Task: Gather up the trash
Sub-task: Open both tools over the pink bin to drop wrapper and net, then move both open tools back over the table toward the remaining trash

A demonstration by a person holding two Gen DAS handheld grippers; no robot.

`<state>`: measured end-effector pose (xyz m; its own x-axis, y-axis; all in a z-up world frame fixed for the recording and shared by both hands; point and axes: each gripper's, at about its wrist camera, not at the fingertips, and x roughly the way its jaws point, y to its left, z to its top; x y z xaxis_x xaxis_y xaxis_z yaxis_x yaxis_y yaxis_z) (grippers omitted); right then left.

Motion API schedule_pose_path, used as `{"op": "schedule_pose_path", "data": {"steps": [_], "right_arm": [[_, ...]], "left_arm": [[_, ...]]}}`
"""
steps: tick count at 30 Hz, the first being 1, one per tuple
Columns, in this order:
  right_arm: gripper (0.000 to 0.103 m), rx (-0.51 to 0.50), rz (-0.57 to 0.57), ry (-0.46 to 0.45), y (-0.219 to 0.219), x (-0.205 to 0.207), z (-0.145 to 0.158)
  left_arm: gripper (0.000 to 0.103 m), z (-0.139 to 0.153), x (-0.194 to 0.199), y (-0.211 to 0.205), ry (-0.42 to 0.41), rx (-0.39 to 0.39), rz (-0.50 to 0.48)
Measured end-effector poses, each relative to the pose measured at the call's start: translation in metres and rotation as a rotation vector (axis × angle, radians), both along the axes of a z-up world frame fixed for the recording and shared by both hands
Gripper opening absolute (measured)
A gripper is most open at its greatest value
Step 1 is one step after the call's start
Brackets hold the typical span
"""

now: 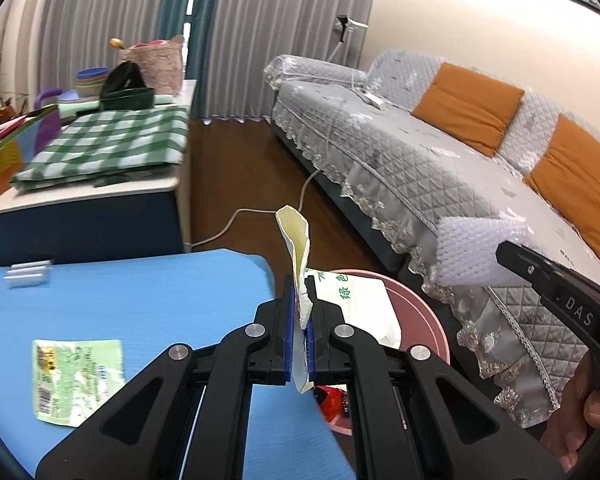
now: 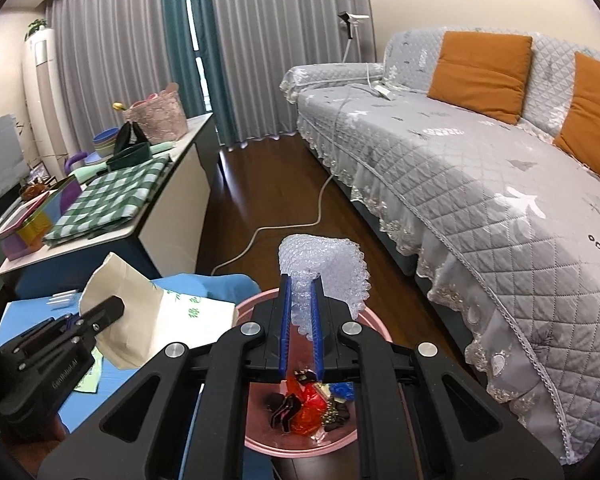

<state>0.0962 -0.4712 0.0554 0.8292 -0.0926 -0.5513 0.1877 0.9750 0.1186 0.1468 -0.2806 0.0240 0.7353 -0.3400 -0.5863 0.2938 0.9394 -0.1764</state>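
My left gripper point(image 1: 300, 320) is shut on a cream paper bag with green print point(image 1: 298, 240), held at the right edge of the blue table point(image 1: 120, 300), beside the pink bin point(image 1: 424, 312). The bag point(image 2: 140, 320) and left gripper point(image 2: 100, 316) also show in the right wrist view. My right gripper point(image 2: 300, 320) is shut on a sheet of bubble wrap point(image 2: 328, 268), held above the pink bin point(image 2: 300, 440), which holds red and dark wrappers point(image 2: 308, 404). The bubble wrap point(image 1: 472, 252) shows in the left wrist view. A green printed wrapper point(image 1: 76, 380) lies on the table.
A grey quilted sofa point(image 2: 480, 184) with orange cushions point(image 2: 480, 76) runs along the right. A white sideboard point(image 2: 112, 216) at left carries a green checked cloth, bowls and a basket. A white cable point(image 2: 300, 220) lies on the wooden floor. Small white strips point(image 1: 28, 272) lie on the table.
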Motion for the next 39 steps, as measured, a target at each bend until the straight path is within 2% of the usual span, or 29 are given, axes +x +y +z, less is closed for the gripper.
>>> {"op": "schedule_pose_path", "data": {"steps": [9,11,12,13,14,15,16,28,39], "right_arm": [[0.010,0.002,-0.033,0.013,-0.019,0.004,-0.007],[0.013,0.001,-0.037,0.013,-0.019,0.005,-0.007],[0.018,-0.007,-0.046,0.013,-0.019,0.005,-0.007],[0.030,-0.008,-0.050,0.014,-0.020,0.006,-0.008],[0.037,-0.003,-0.055,0.010,-0.021,0.005,-0.008],[0.045,0.001,-0.059,0.006,-0.021,0.005,-0.007],[0.045,0.006,-0.064,0.002,-0.022,0.005,-0.006],[0.046,0.018,-0.044,-0.032,0.001,0.002,0.011],[0.046,0.012,0.039,-0.060,0.059,0.002,0.028]], "left_arm": [[0.005,-0.010,0.006,-0.031,0.018,0.004,-0.048],[0.009,-0.012,0.007,-0.036,0.029,-0.005,-0.078],[0.013,-0.013,0.007,-0.038,0.033,-0.004,-0.085],[0.019,-0.014,0.007,-0.039,0.032,0.000,-0.082],[0.027,-0.015,0.007,-0.039,0.034,-0.001,-0.079],[0.028,-0.015,0.007,-0.038,0.036,-0.006,-0.080],[0.028,-0.015,0.006,-0.038,0.035,-0.004,-0.080],[0.028,0.004,0.000,-0.001,0.003,-0.008,-0.016],[0.028,0.028,-0.015,0.070,-0.040,-0.014,0.087]]}}
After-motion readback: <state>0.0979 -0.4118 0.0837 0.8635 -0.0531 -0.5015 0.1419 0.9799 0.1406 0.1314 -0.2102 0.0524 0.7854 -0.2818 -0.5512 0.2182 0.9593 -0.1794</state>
